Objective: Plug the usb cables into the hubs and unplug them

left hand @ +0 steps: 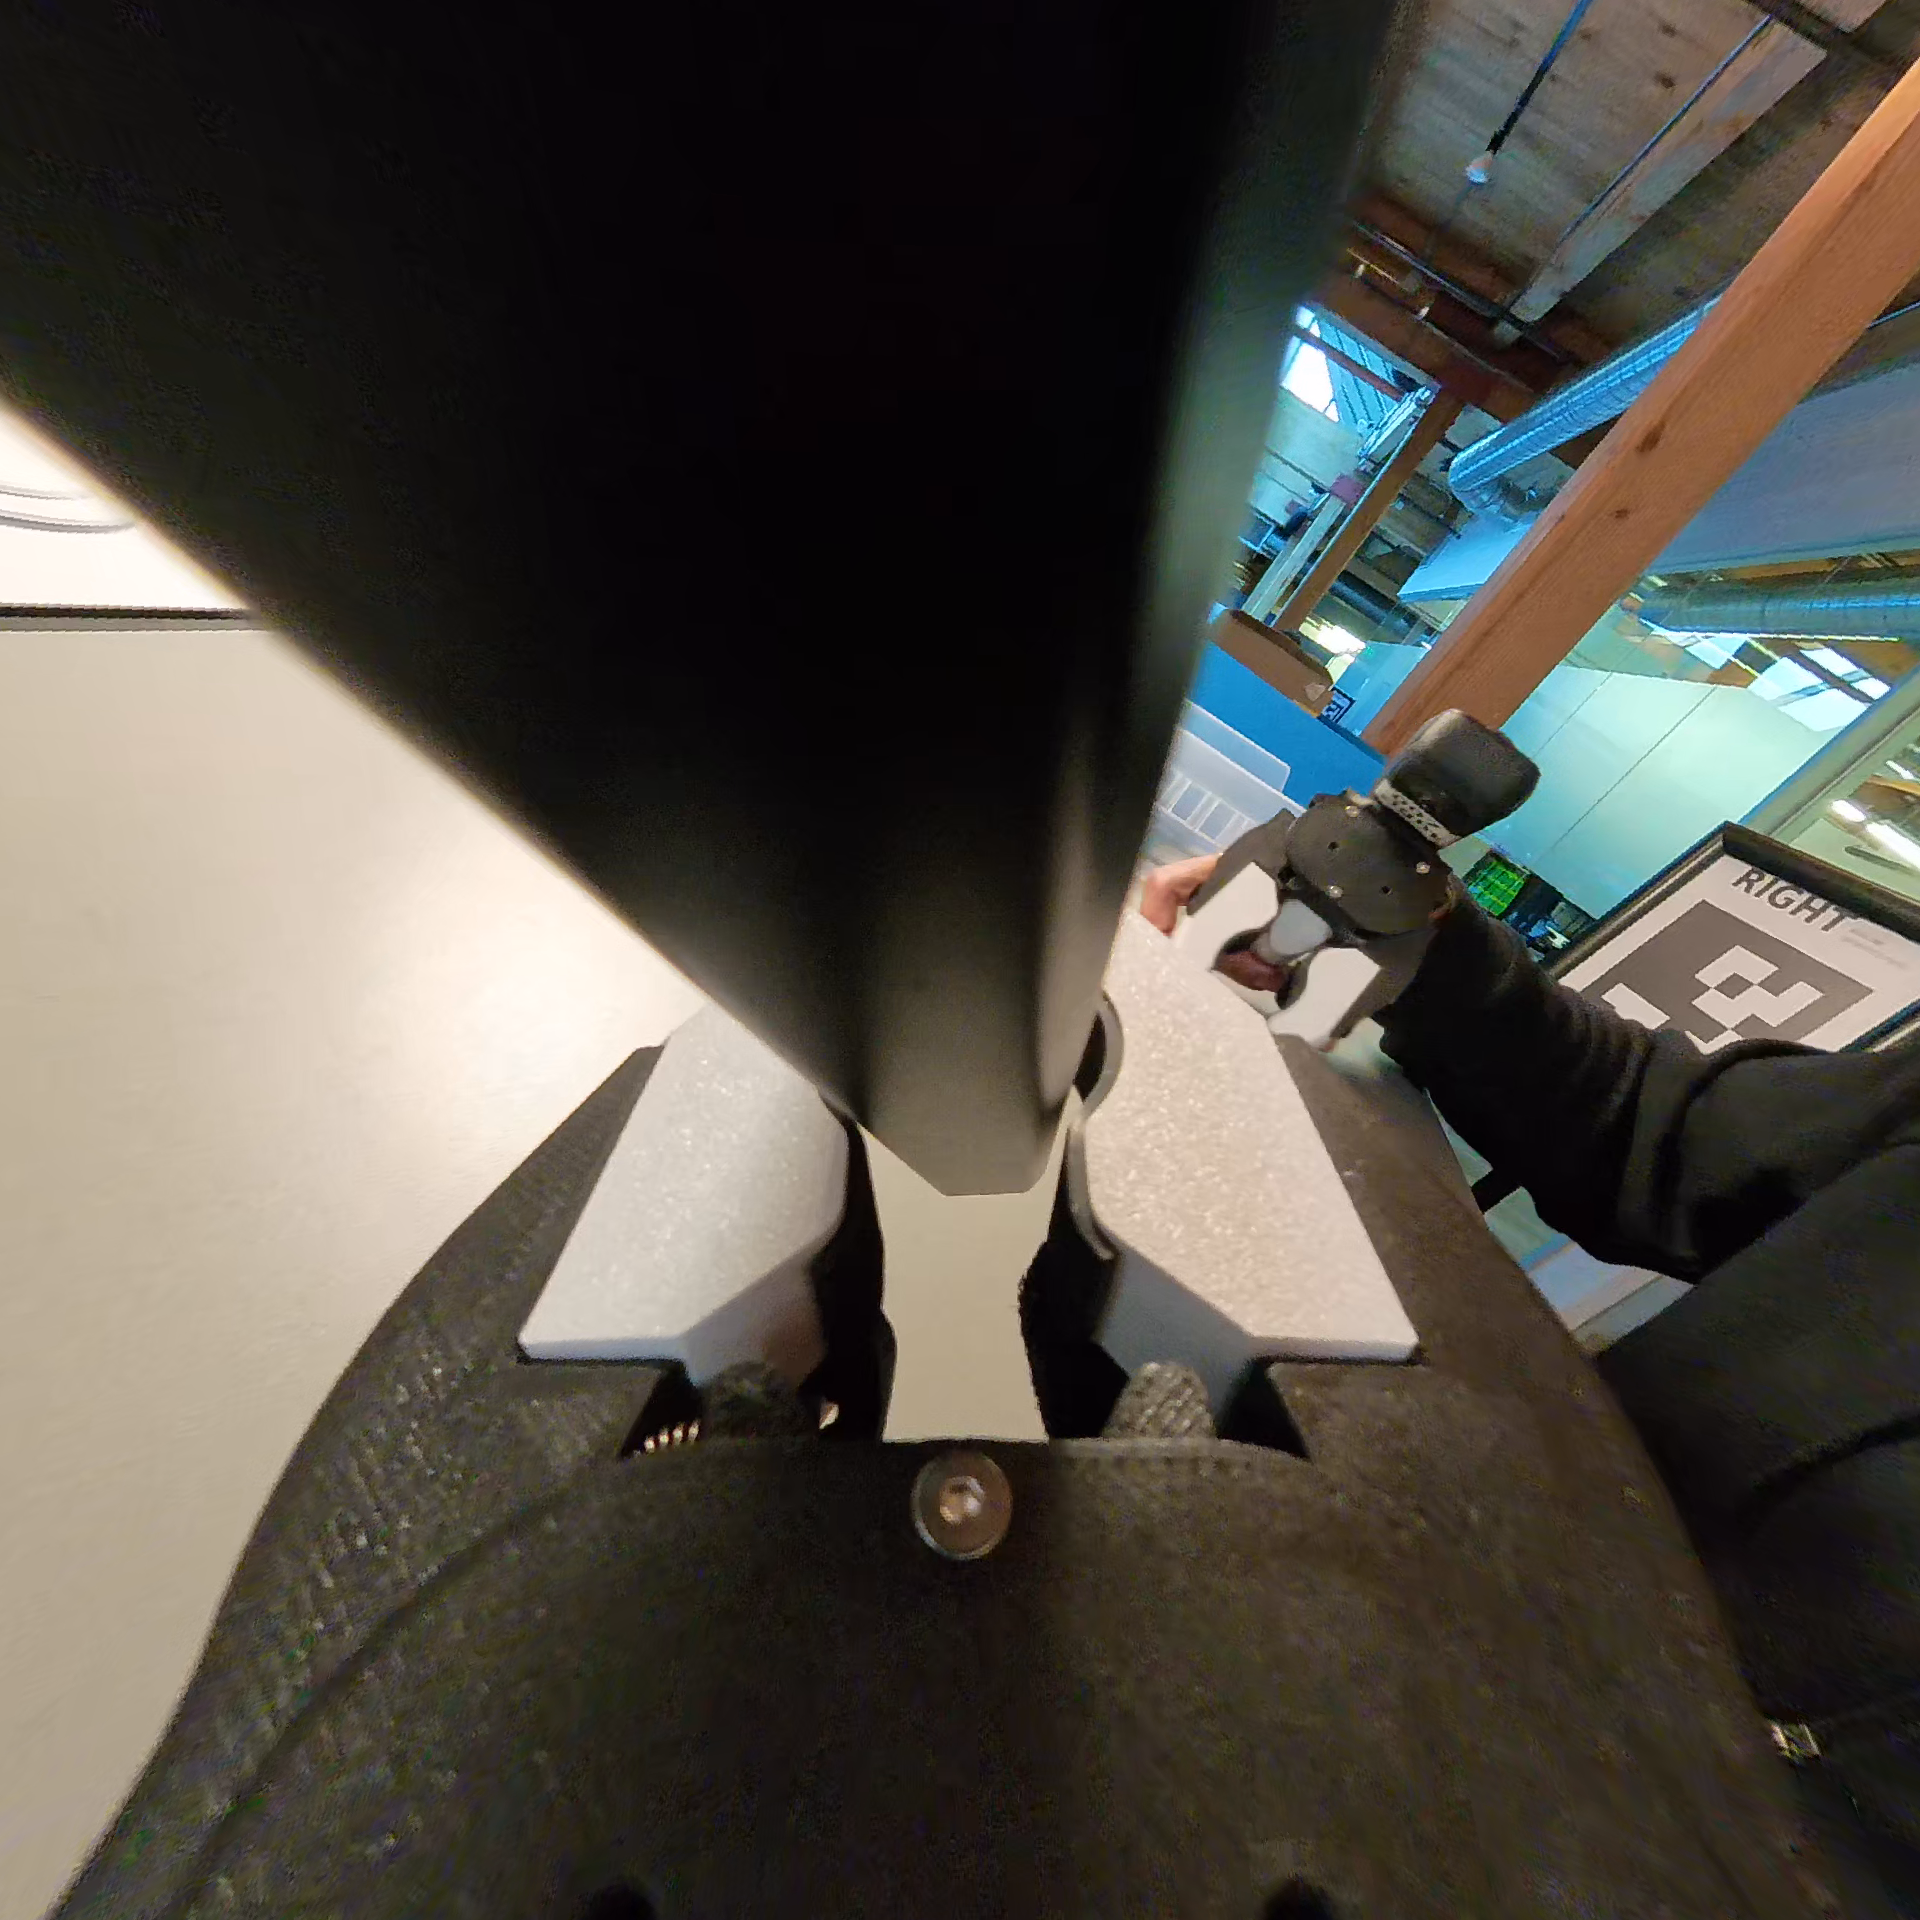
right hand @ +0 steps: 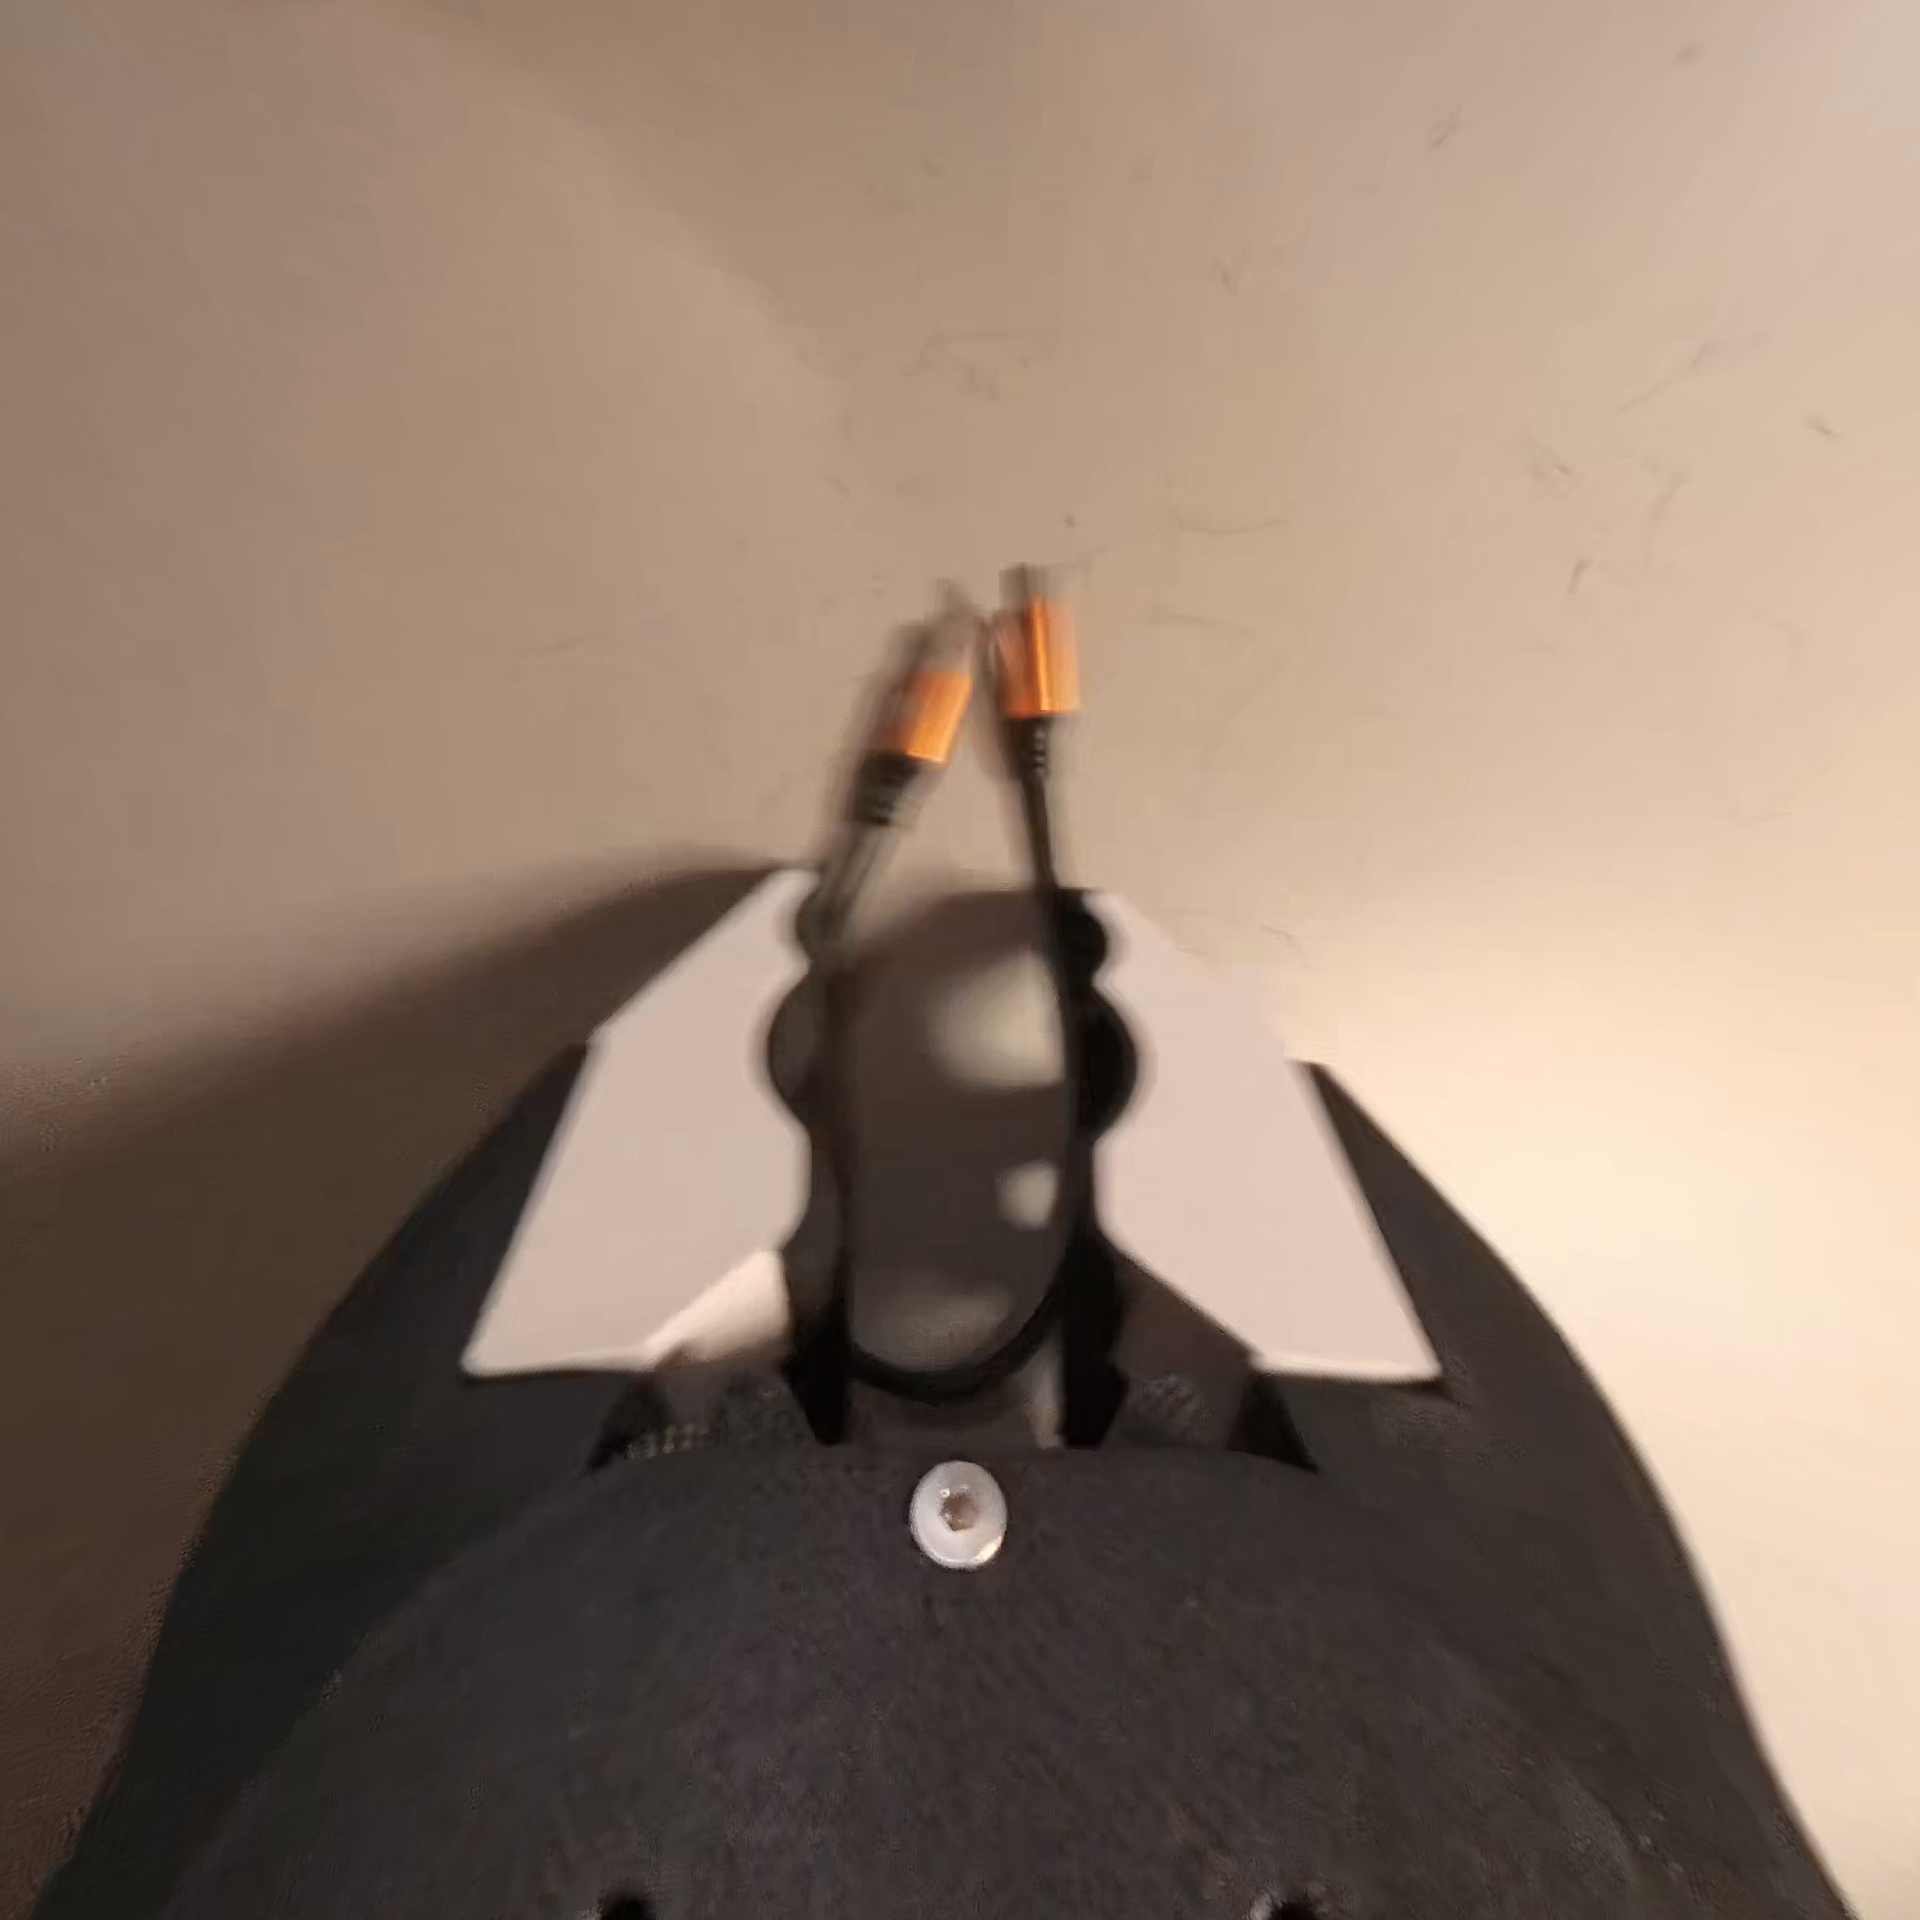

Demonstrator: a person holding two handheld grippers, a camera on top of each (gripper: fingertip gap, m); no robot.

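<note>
In the left wrist view my left gripper (left hand: pixel 961 1132) is shut on the narrow end of a long black hub (left hand: pixel 675 468), which rises up and to the left and fills most of the frame. My right gripper (left hand: pixel 1309 935) shows farther off at the right, held by a hand in a black sleeve. In the right wrist view my right gripper (right hand: pixel 951 914) holds a short black usb cable (right hand: pixel 935 1377) bent into a loop. One strand lies against each finger. Its two orange plugs (right hand: pixel 1036 673) point forward over the table. The picture is blurred.
A pale table top (left hand: pixel 260 987) lies under both grippers and also shows in the right wrist view (right hand: pixel 1455 520). A framed board with a black-and-white marker (left hand: pixel 1745 966) stands at the right. A wooden post (left hand: pixel 1662 416) and room clutter lie beyond. The grippers' ends are close to 25 cm from one another.
</note>
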